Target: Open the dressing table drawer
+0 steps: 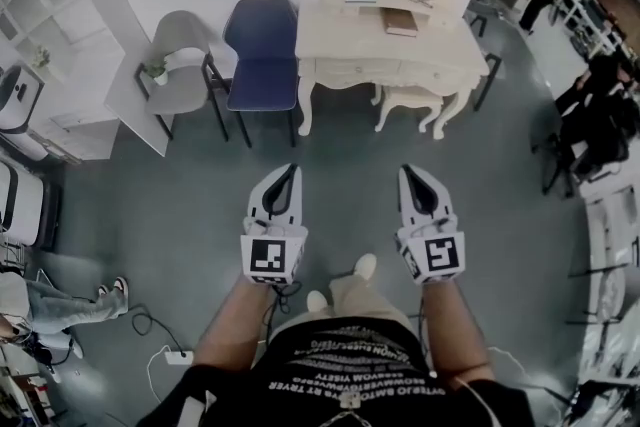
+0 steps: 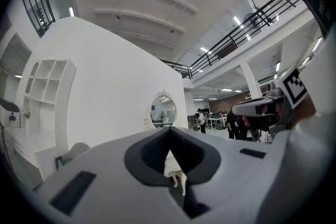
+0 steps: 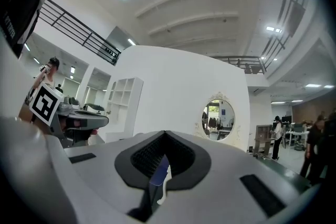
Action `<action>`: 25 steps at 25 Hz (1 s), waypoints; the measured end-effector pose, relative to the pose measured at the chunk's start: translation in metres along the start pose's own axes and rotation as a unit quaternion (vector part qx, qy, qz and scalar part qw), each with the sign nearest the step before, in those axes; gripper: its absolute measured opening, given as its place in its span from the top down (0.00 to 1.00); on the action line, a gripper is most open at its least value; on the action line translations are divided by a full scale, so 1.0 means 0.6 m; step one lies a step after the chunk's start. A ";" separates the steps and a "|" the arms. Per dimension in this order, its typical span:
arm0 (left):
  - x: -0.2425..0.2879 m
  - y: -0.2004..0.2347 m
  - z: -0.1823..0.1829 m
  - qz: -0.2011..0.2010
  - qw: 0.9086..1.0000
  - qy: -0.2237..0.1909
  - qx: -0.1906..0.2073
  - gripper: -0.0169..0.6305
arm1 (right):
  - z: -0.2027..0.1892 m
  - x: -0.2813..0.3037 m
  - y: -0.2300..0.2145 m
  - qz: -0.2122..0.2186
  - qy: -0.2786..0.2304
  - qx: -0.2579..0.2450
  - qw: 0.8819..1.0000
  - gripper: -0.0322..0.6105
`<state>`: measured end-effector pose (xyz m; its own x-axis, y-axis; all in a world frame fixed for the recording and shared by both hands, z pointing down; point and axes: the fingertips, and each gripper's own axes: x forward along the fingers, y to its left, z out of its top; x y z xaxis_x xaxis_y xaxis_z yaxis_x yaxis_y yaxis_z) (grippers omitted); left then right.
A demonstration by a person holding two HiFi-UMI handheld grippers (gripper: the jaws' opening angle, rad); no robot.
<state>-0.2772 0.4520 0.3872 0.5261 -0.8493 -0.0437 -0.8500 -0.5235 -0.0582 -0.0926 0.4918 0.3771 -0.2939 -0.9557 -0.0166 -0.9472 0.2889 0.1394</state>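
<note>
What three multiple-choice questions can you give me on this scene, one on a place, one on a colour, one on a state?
1. Where is the stool?
A. under the table
B. by the shelves
C. behind the person

2. What colour is the chair nearest the table?
A. red
B. navy
C. green

3. The left tongs are:
A. wide open
B. shut, empty
C. shut on the drawer

Answers:
1 A: the stool's legs show between the table's legs.
2 B: its seat and back are navy.
3 B: the jaws meet with nothing between them, far short of the table.
</note>
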 end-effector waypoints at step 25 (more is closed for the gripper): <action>0.229 -0.014 -0.030 -0.008 1.000 0.009 -0.005 0.97 | -0.064 0.166 -0.163 0.027 0.010 0.015 0.999 0.97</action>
<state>-0.1984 0.3383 0.3995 0.5400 -0.8413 -0.0250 -0.8413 -0.5385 -0.0481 -0.0246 0.3662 0.3997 -0.3415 -0.9398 0.0097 -0.9337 0.3405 0.1106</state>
